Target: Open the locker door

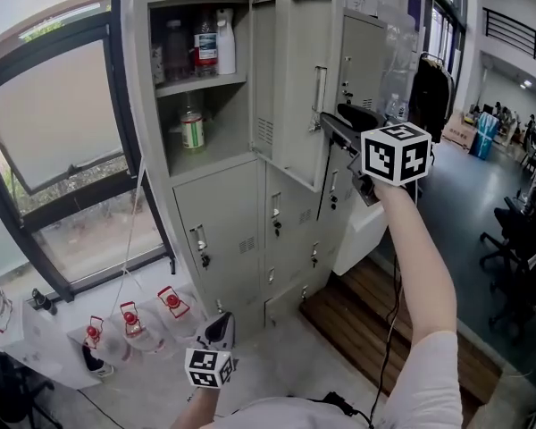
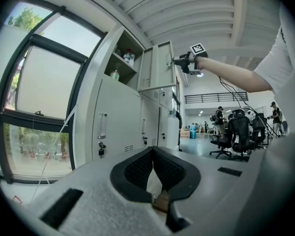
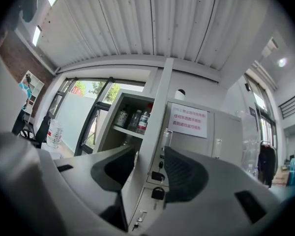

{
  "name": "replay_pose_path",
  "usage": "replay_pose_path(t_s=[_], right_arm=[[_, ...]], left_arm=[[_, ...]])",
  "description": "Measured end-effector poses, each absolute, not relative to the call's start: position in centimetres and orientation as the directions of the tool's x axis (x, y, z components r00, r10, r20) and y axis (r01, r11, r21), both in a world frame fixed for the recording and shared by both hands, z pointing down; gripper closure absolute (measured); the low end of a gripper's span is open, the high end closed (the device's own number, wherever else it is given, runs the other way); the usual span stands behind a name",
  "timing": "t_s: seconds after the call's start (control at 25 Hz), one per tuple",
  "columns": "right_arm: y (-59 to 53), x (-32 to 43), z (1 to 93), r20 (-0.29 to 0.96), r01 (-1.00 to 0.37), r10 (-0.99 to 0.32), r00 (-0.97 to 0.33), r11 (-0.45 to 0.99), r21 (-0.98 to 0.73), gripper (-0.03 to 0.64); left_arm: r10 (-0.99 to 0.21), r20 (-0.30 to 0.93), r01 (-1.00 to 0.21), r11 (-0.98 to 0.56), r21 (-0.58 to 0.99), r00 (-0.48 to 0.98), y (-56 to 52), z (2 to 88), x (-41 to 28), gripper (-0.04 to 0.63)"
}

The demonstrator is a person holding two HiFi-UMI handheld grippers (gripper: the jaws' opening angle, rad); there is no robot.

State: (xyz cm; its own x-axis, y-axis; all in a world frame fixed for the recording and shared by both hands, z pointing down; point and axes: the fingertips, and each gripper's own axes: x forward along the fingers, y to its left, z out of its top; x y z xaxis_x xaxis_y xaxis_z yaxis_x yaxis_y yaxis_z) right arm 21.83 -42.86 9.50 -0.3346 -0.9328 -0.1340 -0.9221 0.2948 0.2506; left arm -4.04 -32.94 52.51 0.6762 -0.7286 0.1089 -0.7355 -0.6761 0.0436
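Locker door point(image 1: 299, 88) – ajar, edge pinched in right tongs point(image 1: 326, 123) | beyond those tongs: bottles point(image 1: 205, 47) on open shelf point(image 1: 201, 84) | left tongs point(image 2: 152, 151) pressed together, empty, low | printed notice point(image 3: 189, 119) visible in right gripper view only.

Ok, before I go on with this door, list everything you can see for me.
Locker bank: one, grey, beside the window.
Locker door: one, grey, top left, swung open.
Bottles: at least three, dark, red-labelled and white, upper shelf inside the open locker.
Bottle: one, green label, shelf below.
Jugs: three, clear with red caps, low down left of the lockers.
Notice: one, white, on a neighbouring locker front.
Office chairs: several, black, far right.
Right tool: one, jaws closed on the open door's edge.
Left tool: one, held low, jaws shut, empty.
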Motion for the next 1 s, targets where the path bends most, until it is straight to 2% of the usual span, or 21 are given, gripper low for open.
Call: replay_pose_path(t_s=[0.36,0.4,0.48,1.0], right_arm=[[-42.6,26.6,10.3,-0.14,-0.954,-0.962,-0.236,0.202,0.22,0.464],[-42.6,26.9,10.3,-0.147,-0.958,-0.963,-0.225,0.191,0.216,0.488],[-42.4,27.4,10.3,-0.157,-0.961,-0.964,-0.212,0.177,0.21,0.584],[-41.3,26.6,14.7,-0.151,-0.967,-0.96,-0.238,0.219,0.13,0.6]], left_arm=[[-0.71,0.109,-0.717,-0.696,0.043,0.695,-33.3,52.6,-2.4,0.586],[-0.709,0.109,-0.716,-0.697,0.044,0.697,-33.4,52.6,-2.3,0.586],[-0.705,0.109,-0.712,-0.701,0.044,0.701,-33.5,52.6,-2.0,0.586],[-0.708,0.11,-0.715,-0.698,0.04,0.697,-33.4,52.5,-1.8,0.586]])
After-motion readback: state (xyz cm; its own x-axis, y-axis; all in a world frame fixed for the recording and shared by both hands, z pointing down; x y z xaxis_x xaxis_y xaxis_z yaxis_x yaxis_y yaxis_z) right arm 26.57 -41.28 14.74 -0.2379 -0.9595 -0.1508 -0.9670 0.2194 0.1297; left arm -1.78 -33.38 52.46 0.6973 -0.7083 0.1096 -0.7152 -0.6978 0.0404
